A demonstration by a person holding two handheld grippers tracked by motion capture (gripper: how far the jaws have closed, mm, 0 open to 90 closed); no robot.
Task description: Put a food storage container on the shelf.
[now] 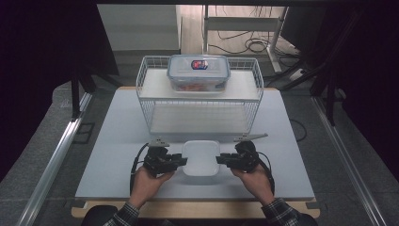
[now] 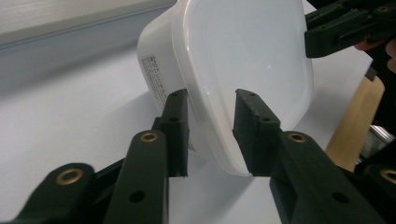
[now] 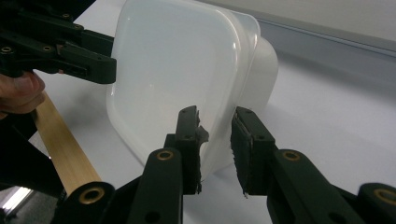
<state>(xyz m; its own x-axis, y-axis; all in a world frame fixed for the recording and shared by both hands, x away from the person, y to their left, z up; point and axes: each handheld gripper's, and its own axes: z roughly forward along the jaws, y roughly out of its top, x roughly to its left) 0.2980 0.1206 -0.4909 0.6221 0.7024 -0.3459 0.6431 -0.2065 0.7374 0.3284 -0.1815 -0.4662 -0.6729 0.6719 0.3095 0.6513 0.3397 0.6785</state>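
Note:
A white lidded plastic container [image 1: 201,157] sits on the grey tabletop [image 1: 113,160] near the front edge, between my two hands. My left gripper [image 1: 184,161] comes in from the left, and in the left gripper view [image 2: 210,116] its jaws straddle the rim of the container [image 2: 243,56], one over the lid and one under it, pressing on it. From the right, my right gripper [image 1: 219,160] clamps the opposite rim the same way in its own view [image 3: 215,126]. The container [image 3: 173,70] rests on the table.
Behind the container stands a white wire rack [image 1: 200,101] with two shelves. On its top shelf is a clear lidded box [image 1: 198,73] with a blue rim and a red label. The table's wooden front edge [image 1: 197,209] runs just below my hands. Cables lie on the floor beyond.

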